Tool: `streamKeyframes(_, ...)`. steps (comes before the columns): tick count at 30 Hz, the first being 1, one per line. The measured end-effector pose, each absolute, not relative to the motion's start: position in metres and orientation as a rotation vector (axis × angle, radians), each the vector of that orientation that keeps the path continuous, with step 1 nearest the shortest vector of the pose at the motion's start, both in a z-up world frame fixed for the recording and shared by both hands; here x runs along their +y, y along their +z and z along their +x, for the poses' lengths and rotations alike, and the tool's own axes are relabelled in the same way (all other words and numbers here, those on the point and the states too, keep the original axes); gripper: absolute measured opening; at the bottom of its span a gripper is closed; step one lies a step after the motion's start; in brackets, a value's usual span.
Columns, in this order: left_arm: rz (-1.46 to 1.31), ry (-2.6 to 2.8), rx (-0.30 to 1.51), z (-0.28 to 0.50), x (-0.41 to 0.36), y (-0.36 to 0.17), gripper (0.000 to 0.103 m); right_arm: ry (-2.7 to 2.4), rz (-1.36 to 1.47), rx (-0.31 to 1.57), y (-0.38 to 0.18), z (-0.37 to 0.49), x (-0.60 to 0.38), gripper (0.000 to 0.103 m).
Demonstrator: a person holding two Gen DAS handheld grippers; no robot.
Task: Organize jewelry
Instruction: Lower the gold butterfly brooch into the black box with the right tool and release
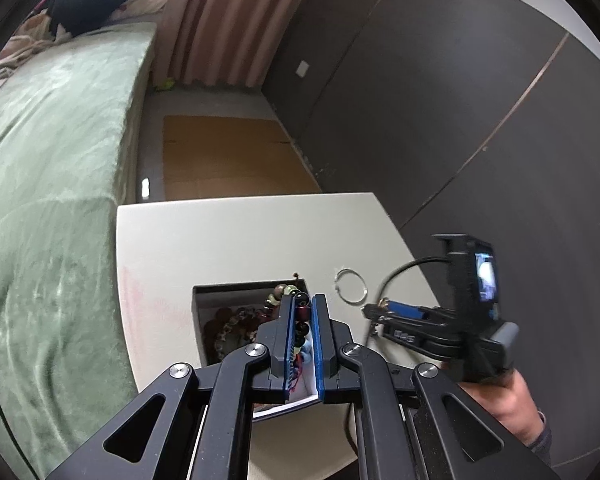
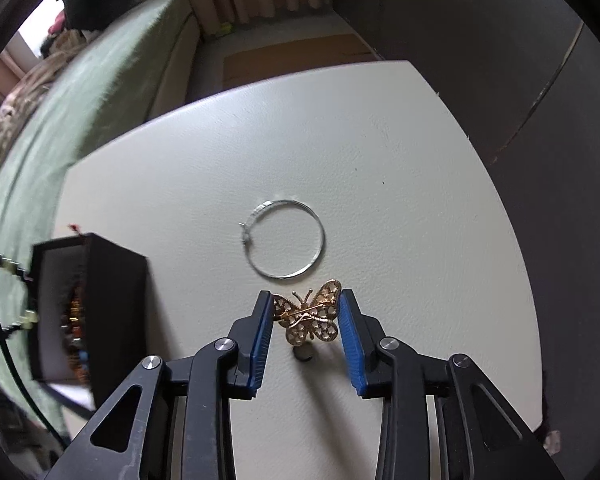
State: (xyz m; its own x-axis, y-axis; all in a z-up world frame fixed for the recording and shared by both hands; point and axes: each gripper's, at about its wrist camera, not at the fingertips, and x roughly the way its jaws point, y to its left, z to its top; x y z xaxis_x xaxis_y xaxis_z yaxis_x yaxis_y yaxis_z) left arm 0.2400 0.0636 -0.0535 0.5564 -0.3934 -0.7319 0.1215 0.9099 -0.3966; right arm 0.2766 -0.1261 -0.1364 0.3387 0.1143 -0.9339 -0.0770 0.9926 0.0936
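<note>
**A:** ok starting left: the left gripper (image 1: 303,312) is pinching a beaded bracelet (image 1: 302,322), jaws nearly together on the strand, hanging right over the black box (image 2: 112,280), which is sitting near the table's (image 2: 380,140) left edge. More beads are already lying inside.

**B:** and the right gripper (image 2: 306,312)? Its jaws are sitting spread on either side of the gold butterfly brooch (image 2: 311,318), the pin bar running across from pad to pad. Looks touching, can't tell about a firm grip.

**A:** the silver hoop (image 2: 284,238) is lying just beyond it, so lifting straight up looks safest, then going left to the box. Plenty of bare tabletop in between.
</note>
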Motion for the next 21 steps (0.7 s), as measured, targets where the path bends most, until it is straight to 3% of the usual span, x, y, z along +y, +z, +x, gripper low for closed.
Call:
streamKeyframes(4,-0.327,-0.288,0.995,0.247,0.067,-0.063,0.015,0.161,0.070,1.190,-0.121,0.266,-0.130,0.034)
streamKeyframes(8,-0.328,-0.249,0.981,0.246,0.073,-0.065,0.057,0.222,0.116,1.159,-0.105,0.253,-0.132,0.034)
streamKeyframes(21,-0.303,-0.157,0.968,0.245,0.093,-0.065,0.058,0.431,0.221,1.031,-0.063,0.237,-0.093,0.034)
